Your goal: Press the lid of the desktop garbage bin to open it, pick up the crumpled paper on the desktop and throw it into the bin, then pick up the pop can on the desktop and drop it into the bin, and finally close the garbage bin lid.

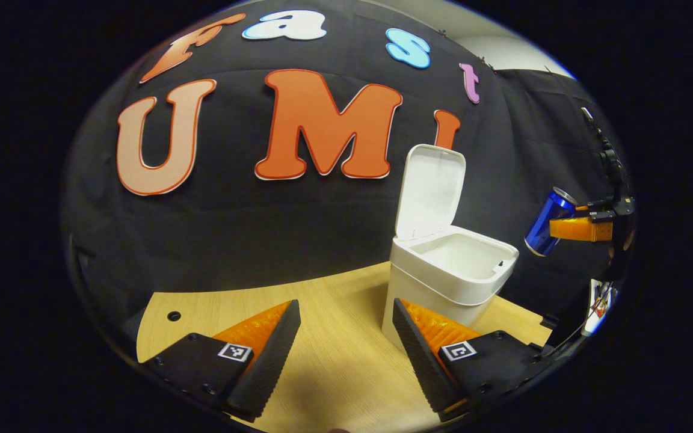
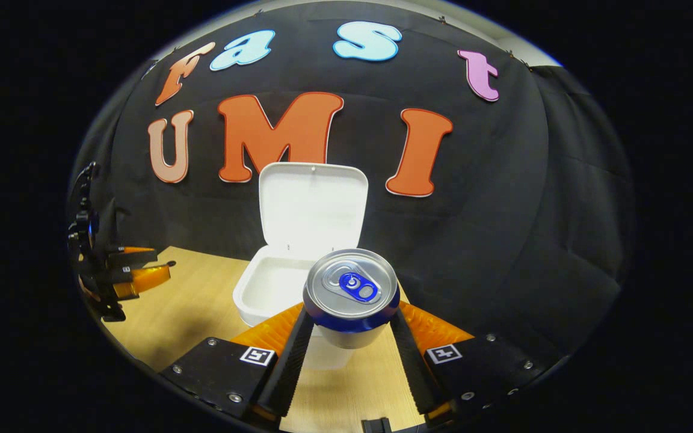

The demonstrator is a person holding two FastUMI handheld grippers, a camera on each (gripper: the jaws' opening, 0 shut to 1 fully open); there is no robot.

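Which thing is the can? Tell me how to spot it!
Find the wooden table with the white bin, its lid standing open. The can is held in the right gripper just before the bin: it is blue, with a shiny silver top.

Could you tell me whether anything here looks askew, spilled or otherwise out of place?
Nothing stands out. The bin stands upright on the table with its lid raised, and the right gripper holds the pop can undented, tilted towards the bin.
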